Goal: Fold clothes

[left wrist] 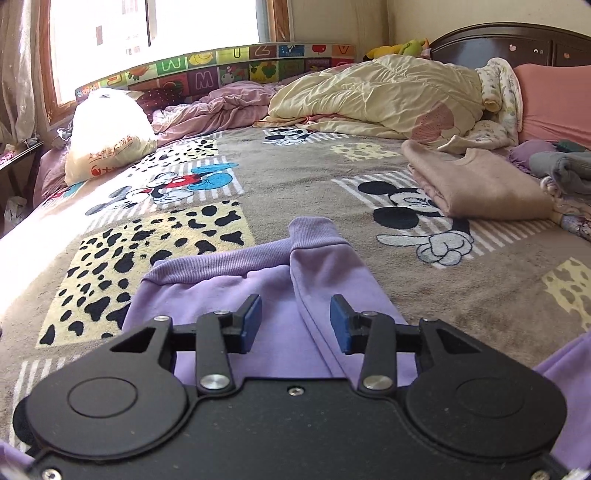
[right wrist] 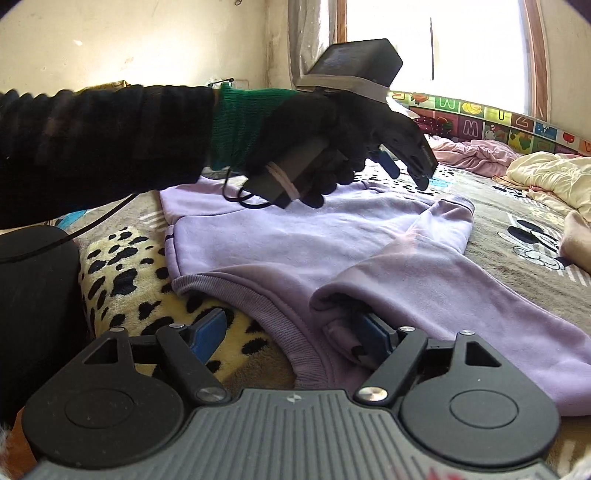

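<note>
Daylight from window (left wrist: 155, 22) blown out, both views; glare washes blanket (left wrist: 22, 251) below it. Room bright otherwise, sharp focus. Fisheye bends edges, dark vignette corners. Gloved hand (right wrist: 332, 147) backlit against window.

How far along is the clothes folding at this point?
Done: a beige garment lies folded on the blanket. In hand: the purple sweatshirt lies flat with one sleeve folded over it; the left gripper hovers open above it, and the right gripper is open at its hem. Left: its remaining folds.
</note>
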Motion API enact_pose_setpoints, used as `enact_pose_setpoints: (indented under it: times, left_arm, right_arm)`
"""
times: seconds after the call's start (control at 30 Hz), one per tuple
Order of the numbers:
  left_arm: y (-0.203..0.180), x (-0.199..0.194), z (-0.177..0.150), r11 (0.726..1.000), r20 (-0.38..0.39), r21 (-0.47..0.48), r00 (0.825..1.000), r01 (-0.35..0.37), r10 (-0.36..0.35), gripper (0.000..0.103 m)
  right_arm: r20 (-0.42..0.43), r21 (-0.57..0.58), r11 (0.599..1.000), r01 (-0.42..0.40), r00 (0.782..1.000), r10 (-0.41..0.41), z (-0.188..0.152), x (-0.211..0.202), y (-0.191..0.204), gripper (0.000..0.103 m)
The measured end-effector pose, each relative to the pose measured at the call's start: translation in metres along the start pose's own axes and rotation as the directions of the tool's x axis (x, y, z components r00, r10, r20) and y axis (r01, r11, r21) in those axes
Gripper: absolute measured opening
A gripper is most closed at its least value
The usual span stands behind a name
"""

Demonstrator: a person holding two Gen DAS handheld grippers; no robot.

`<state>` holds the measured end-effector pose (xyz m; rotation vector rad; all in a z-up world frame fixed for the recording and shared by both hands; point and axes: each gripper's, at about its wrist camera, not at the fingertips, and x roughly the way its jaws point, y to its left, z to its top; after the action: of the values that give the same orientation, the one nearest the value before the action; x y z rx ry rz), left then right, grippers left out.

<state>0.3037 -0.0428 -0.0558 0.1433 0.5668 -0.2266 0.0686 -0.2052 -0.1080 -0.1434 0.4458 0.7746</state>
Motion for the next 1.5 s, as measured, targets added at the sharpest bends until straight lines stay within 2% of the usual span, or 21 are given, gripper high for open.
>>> enact_pose_setpoints:
  times: [0.1, 0.2, 0.3, 0.37, 0.47, 0.53, 0.57, 0.6, 0.67, 0.7, 0.73, 0.77, 0.87, 0.93, 1.0, 1.1, 1.17, 1.23, 1.37, 1.43, 1.5]
  left_arm:
    - [-0.013, -0.042, -0.016, 0.996, 0.005, 0.023, 0.996, 0.088, -0.088, 0.039]
    - [-0.049, -0.068, -0.017, 0.963, -0.012, 0.132, 0.971, 0.237, -0.237, 0.039]
    - [-0.102, -0.076, -0.012, 0.872, -0.084, 0.267, 0.911, 0.411, -0.404, 0.039]
    - [-0.142, -0.073, -0.013, 0.8, -0.148, 0.375, 0.883, 0.468, -0.446, 0.039]
    - [-0.197, -0.052, -0.02, 0.706, -0.269, 0.473, 0.849, 0.527, -0.454, 0.041]
    - [-0.225, -0.037, -0.03, 0.666, -0.328, 0.503, 0.834, 0.551, -0.443, 0.043]
    - [-0.237, -0.031, -0.036, 0.644, -0.354, 0.523, 0.83, 0.558, -0.431, 0.049]
    - [-0.248, -0.025, -0.042, 0.631, -0.37, 0.54, 0.831, 0.557, -0.416, 0.05]
    - [-0.26, -0.02, -0.051, 0.627, -0.371, 0.559, 0.84, 0.542, -0.395, 0.051]
    - [-0.262, -0.019, -0.055, 0.629, -0.352, 0.585, 0.858, 0.513, -0.373, 0.03]
    - [-0.26, -0.019, -0.055, 0.641, -0.325, 0.598, 0.876, 0.481, -0.356, 0.016]
    - [-0.252, -0.022, -0.049, 0.671, -0.287, 0.592, 0.895, 0.447, -0.343, 0.006]
    - [-0.198, -0.047, -0.015, 0.801, -0.148, 0.455, 0.92, 0.388, -0.362, 0.005]
    - [-0.144, -0.072, 0.008, 0.87, -0.044, 0.335, 0.928, 0.362, -0.369, 0.005]
    - [-0.078, -0.095, 0.028, 0.914, 0.051, 0.173, 0.923, 0.368, -0.381, 0.005]
    - [0.003, -0.113, 0.041, 0.937, 0.138, -0.007, 0.928, 0.35, -0.346, 0.005]
    - [0.043, -0.112, 0.039, 0.937, 0.165, -0.109, 0.936, 0.331, -0.312, 0.005]
    - [0.082, -0.104, 0.029, 0.911, 0.189, -0.239, 0.936, 0.336, -0.295, 0.005]
    - [0.133, -0.085, -0.001, 0.826, 0.221, -0.444, 0.936, 0.347, -0.275, 0.004]
    - [0.147, -0.079, -0.017, 0.781, 0.224, -0.519, 0.937, 0.348, -0.269, 0.003]
    - [0.155, -0.086, -0.029, 0.749, 0.262, -0.549, 0.928, 0.37, -0.267, 0.003]
  right_arm:
    - [-0.01, -0.014, 1.0, 0.014, 1.0, -0.014, -0.002, -0.003, 0.002, 0.078]
    - [-0.031, -0.004, 1.0, 0.027, 0.999, -0.028, -0.004, -0.011, 0.003, 0.078]
    - [-0.057, 0.008, 1.0, 0.03, 0.998, -0.03, -0.01, -0.02, 0.004, 0.078]
    - [-0.074, -0.002, 1.0, 0.029, 0.997, -0.029, -0.013, -0.022, 0.007, 0.078]
    - [-0.104, -0.003, 1.0, 0.018, 0.994, -0.019, -0.017, -0.023, 0.01, 0.078]
    - [-0.121, 0.009, 1.0, 0.011, 0.993, -0.01, -0.021, -0.027, 0.009, 0.078]
    - [-0.129, 0.015, 1.0, 0.007, 0.992, -0.005, -0.023, -0.028, 0.008, 0.078]
    - [-0.133, 0.017, 1.0, 0.011, 0.991, -0.008, -0.025, -0.029, 0.007, 0.078]
    - [-0.137, 0.022, 1.0, 0.014, 0.99, -0.01, -0.028, -0.03, 0.005, 0.078]
    - [-0.134, 0.024, 1.0, 0.014, 0.991, -0.011, -0.028, -0.031, 0.004, 0.078]
    - [-0.131, 0.025, 1.0, 0.015, 0.991, -0.012, -0.028, -0.032, 0.004, 0.078]
    - [-0.122, 0.025, 1.0, 0.016, 0.992, -0.013, -0.027, -0.035, 0.004, 0.078]
    - [-0.064, 0.038, 0.999, 0.031, 0.998, -0.028, -0.021, -0.046, -0.001, 0.078]
    - [-0.02, 0.056, 0.997, 0.054, 0.998, -0.053, -0.017, -0.053, -0.008, 0.078]
    - [0.014, 0.07, 0.994, 0.084, 0.996, -0.085, -0.013, -0.056, -0.014, 0.078]
    - [0.041, 0.074, 0.991, 0.112, 0.992, -0.116, -0.007, -0.051, -0.02, 0.078]
    - [0.047, 0.061, 0.991, 0.123, 0.991, -0.126, -0.003, -0.042, -0.019, 0.078]
    - [0.048, 0.038, 0.992, 0.124, 0.991, -0.126, 0.0, -0.029, -0.016, 0.078]
    - [0.061, -0.029, 0.989, 0.144, 0.988, -0.142, 0.004, -0.006, -0.008, 0.078]
    - [0.013, -0.032, 0.993, 0.115, 0.993, -0.114, 0.003, 0.004, -0.006, 0.078]
    - [-0.017, -0.066, 0.993, 0.099, 0.995, -0.1, 0.001, 0.011, -0.001, 0.081]
